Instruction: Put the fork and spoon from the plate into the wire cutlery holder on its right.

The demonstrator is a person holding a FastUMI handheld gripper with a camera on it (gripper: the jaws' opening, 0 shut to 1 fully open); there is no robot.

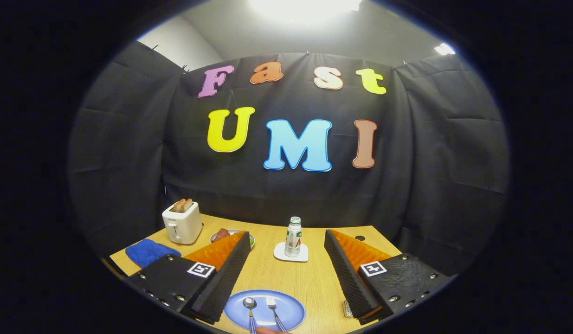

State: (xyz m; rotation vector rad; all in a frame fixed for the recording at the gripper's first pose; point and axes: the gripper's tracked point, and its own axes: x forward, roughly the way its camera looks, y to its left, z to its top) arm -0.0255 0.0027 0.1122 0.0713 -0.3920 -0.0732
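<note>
Spoon (249,304) and fork (271,302) lie side by side on the blue plate (291,311), between the spread, empty gripper (286,273) fingers, lined up for picking.

Your worktop (309,278): pale wood-grain top, set against the black cloth wall. Lying directly on it, you have:

- blue plate (291,311), nearest you, between the two fingers, carrying a spoon (249,304) and a fork (271,303) side by side, spoon on the left;
- white coaster (280,253) beyond the plate, with a small bottle (293,236) upright on it;
- white toaster (182,222) at the far left, bread in its slots;
- blue cloth (147,251) just in front of the toaster;
- small dish of food (228,234) right of the toaster, partly hidden by the left finger.
</note>
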